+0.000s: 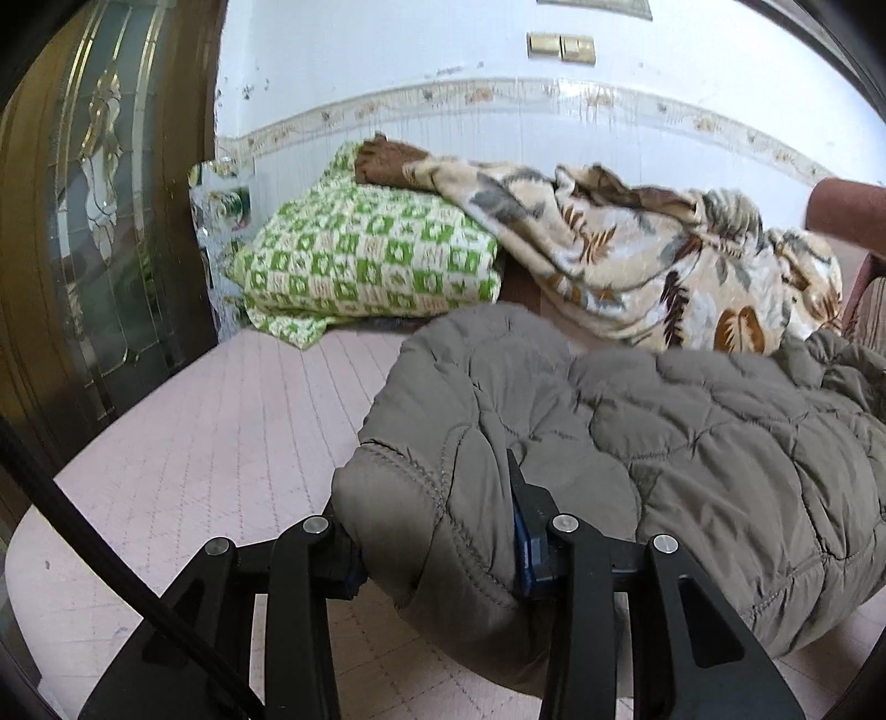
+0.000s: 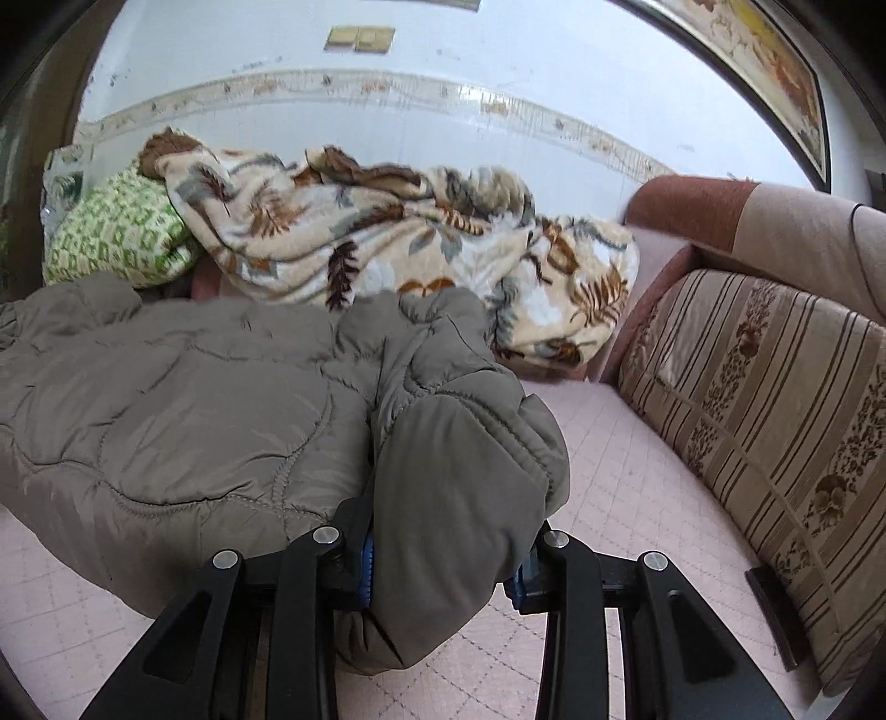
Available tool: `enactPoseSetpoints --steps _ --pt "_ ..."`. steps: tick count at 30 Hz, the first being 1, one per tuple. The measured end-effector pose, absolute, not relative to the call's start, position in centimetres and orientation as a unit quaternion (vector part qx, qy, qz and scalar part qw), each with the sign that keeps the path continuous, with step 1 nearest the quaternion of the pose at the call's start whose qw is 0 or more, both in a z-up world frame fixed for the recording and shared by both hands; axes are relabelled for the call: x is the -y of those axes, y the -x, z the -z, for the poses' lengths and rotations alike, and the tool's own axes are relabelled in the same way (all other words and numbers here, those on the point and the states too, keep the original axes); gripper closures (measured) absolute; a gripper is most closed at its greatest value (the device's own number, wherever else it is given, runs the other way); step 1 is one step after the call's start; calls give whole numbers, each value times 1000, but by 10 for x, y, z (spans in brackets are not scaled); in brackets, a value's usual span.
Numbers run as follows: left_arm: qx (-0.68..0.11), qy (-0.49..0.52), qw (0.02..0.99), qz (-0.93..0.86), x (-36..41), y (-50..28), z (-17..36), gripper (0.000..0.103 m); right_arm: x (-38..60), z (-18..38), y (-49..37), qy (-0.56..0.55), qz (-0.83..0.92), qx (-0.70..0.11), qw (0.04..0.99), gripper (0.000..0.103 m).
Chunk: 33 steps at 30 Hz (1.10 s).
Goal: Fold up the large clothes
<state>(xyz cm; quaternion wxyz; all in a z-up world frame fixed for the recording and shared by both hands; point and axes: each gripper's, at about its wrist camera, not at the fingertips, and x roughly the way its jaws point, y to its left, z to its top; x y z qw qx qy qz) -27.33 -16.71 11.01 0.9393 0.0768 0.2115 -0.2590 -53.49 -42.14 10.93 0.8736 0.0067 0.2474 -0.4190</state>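
Leaf-print blanket (image 2: 398, 243), perhaps fleece; green pillow (image 1: 365, 260)

— Where's the left camera looking from?
— From just behind its claw (image 1: 437, 559), tilted down, hard up against the quilted jacket (image 1: 637, 443); door (image 1: 105, 221) off to the claw's left.
— And the right?
— Same, behind its own claw (image 2: 443, 559), sofa back (image 2: 764, 387) at the claw's right.
— What do they share?
— The jacket, the leaf-print blanket (image 2: 398, 243), the green pillow (image 1: 360, 255), probably the same wall switches (image 1: 560, 47) beyond.
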Motion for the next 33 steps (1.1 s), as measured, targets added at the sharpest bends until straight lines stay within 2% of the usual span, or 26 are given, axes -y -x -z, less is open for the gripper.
enactPoseSetpoints --steps 10,15,18,21,26,33 --pt "-192 -69 941 269 117 328 -123 65 370 -128 583 16 406 -216 888 67" --pt "-211 -85 935 271 100 346 -106 64 351 -114 607 4 398 -232 888 67" --pt "-249 -87 926 270 94 344 -87 61 355 -99 613 -21 393 -252 884 67" --pt "-284 -83 918 264 91 340 -69 56 369 -81 621 -88 379 -275 879 66" --pt "-294 -81 918 252 87 338 -56 35 388 -58 633 -186 362 -291 866 60" --pt "-323 -58 908 259 67 340 -55 28 397 -51 658 -279 339 -273 856 44"
